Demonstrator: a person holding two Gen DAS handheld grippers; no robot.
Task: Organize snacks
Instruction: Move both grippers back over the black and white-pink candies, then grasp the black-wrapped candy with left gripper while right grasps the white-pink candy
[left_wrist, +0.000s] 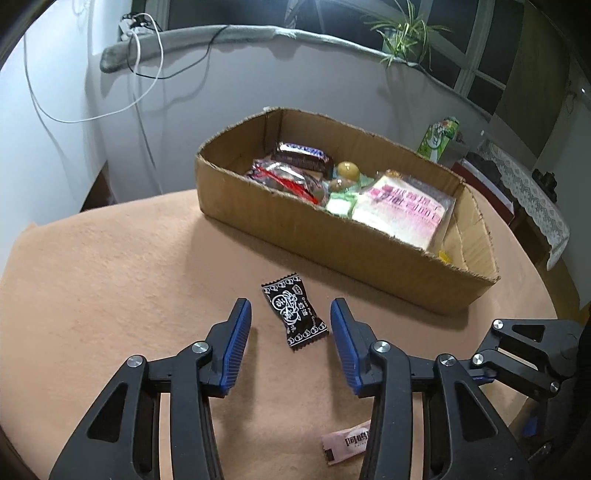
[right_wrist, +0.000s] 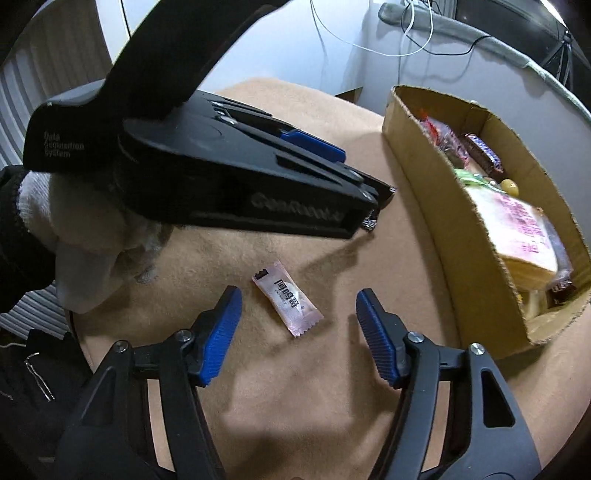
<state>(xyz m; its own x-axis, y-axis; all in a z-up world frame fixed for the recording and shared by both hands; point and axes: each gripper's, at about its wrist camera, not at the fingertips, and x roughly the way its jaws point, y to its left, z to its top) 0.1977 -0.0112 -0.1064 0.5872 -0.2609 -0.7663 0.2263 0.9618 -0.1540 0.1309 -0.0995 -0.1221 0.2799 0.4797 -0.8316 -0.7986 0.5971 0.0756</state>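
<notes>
Peach-coloured felt cloth covers the round surface (left_wrist: 129, 258), which stands before a pale wall with white cables hanging down and a green plant on the window sill. On the far side of this surface sits an open brown cardboard box (left_wrist: 332, 236). It already holds several snacks: a dark chocolate bar in a shiny wrapper (left_wrist: 303, 155), a red and silver packet (left_wrist: 284, 179), some small round sweets, and a flat clear pack with pink print (left_wrist: 402, 208).

Two sweets lie on the cloth outside the box. A small black wrapped candy with white print (left_wrist: 295, 314) lies near the front wall of the box. The left hand-held gripper (left_wrist: 291, 310) is around it, with one blue ribbed pad on each side; the pads are apart from the wrapper and do not press on it, so this gripper is open. A small pale pink wrapped candy with dark print (right_wrist: 286, 299) lies closer to the person. The right hand-held gripper (right_wrist: 299, 299) is around this one in the same way, open, with clear gaps on both sides. In the right wrist view a hand in a white knitted glove (right_wrist: 66, 240) holds the black body of the left hand-held gripper.
</notes>
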